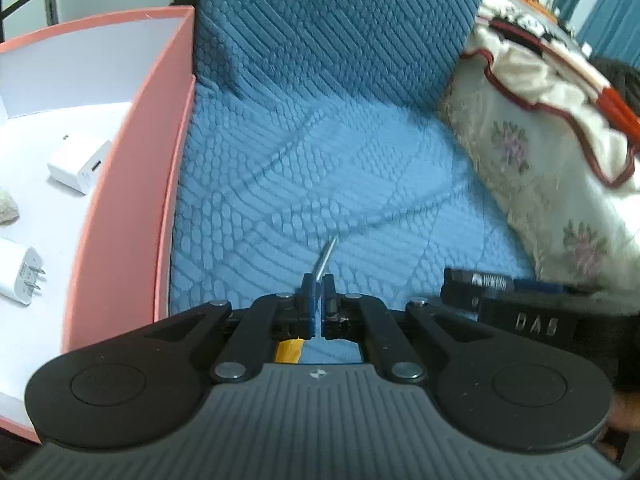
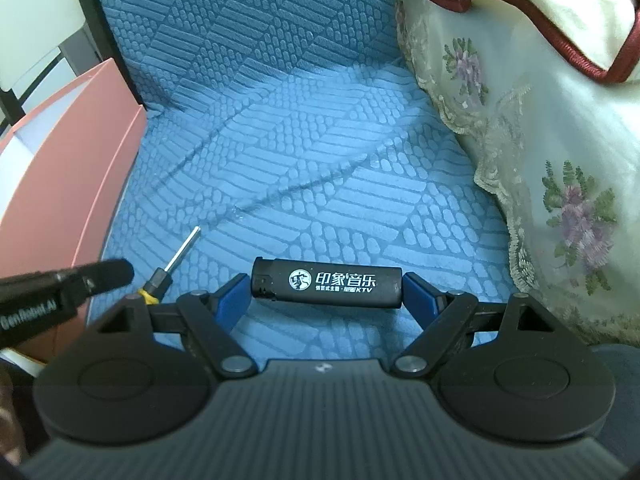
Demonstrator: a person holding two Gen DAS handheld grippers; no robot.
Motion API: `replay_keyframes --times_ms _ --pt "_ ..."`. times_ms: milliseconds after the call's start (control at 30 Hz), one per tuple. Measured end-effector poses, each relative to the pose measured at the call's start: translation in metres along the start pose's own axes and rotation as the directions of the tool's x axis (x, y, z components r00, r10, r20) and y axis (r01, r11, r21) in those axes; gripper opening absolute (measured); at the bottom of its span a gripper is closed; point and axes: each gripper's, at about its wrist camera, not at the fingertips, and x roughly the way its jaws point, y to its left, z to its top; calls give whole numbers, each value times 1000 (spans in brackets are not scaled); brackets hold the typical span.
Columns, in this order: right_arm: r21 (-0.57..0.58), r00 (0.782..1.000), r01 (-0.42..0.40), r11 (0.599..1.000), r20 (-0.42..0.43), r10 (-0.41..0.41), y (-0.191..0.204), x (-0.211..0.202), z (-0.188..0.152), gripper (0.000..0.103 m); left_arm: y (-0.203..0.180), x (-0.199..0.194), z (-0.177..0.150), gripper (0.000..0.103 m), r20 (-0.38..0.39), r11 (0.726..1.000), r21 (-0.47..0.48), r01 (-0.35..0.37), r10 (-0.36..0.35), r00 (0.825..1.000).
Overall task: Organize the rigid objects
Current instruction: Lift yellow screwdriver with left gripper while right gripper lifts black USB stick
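Note:
A small screwdriver with a yellow handle lies on the blue quilted seat. My left gripper is shut on it, and the thin metal shaft pokes forward from between the fingertips. In the right wrist view the screwdriver shows beside the left gripper, which comes in from the left. My right gripper is shut on a black lighter with white print. The lighter is held lengthwise, one blue pad on each end, just above the seat.
A pink box with a white inside stands at the left and holds two white chargers. A cream floral cushion with a lace edge fills the right side. The seat's blue backrest rises behind.

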Motion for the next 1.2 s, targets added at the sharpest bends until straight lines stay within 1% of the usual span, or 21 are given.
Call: replay_keyframes --times_ms 33,133,167,267,300,333,433,533,600,667,767,800,900,1033,1200 --pt "3 1000 -1 1000 -1 1 -1 1 0 85 -1 3 -2 5 -14 1000 9 -4 4 1000" --pt "8 1000 2 1000 -7 -2 -2 4 -1 85 -3 10 -7 6 -47 998 49 -25 27 999" --pt "9 1000 1 1000 -7 -1 -2 5 -2 85 -4 9 -8 7 -40 997 68 -33 36 999" --pt "6 1000 -4 1000 -6 4 -2 6 -2 85 -6 13 -11 17 -56 994 91 -62 67 996" --pt "6 1000 -4 1000 -6 4 -2 7 -2 85 -5 14 -12 24 -57 994 89 -70 75 996" --pt "6 1000 -5 1000 -5 5 -2 7 -2 85 -5 14 -12 28 -58 993 93 -73 79 995" --pt "8 1000 -6 1000 -5 6 -2 7 -2 85 -9 13 -14 28 -57 989 123 -88 95 994" --pt "14 1000 -11 1000 -5 11 -2 7 -2 85 -10 15 -17 28 -71 988 138 -71 82 994" --pt "14 1000 -12 1000 -6 12 -3 8 -2 85 -13 16 -19 28 -67 983 161 -86 97 993" --pt "13 1000 -11 1000 -9 11 -3 8 -2 85 -13 20 -21 27 -79 983 166 -83 97 992" --pt "6 1000 -9 1000 -12 9 -2 9 -3 85 -13 21 -24 23 -50 977 189 -94 106 993" --pt "3 1000 -6 1000 -14 7 -1 9 -3 85 -13 21 -23 21 -47 979 182 -98 108 993" --pt "-6 1000 8 1000 -11 -8 0 9 -3 85 -10 18 -21 20 -38 983 152 -104 111 993" --pt "-15 1000 4 1000 -2 -4 3 2 -2 85 -8 6 -14 20 -5 990 111 -90 91 996" --pt "-30 1000 8 1000 13 -7 9 -8 2 85 -6 -8 -3 20 9 996 71 -60 59 998"
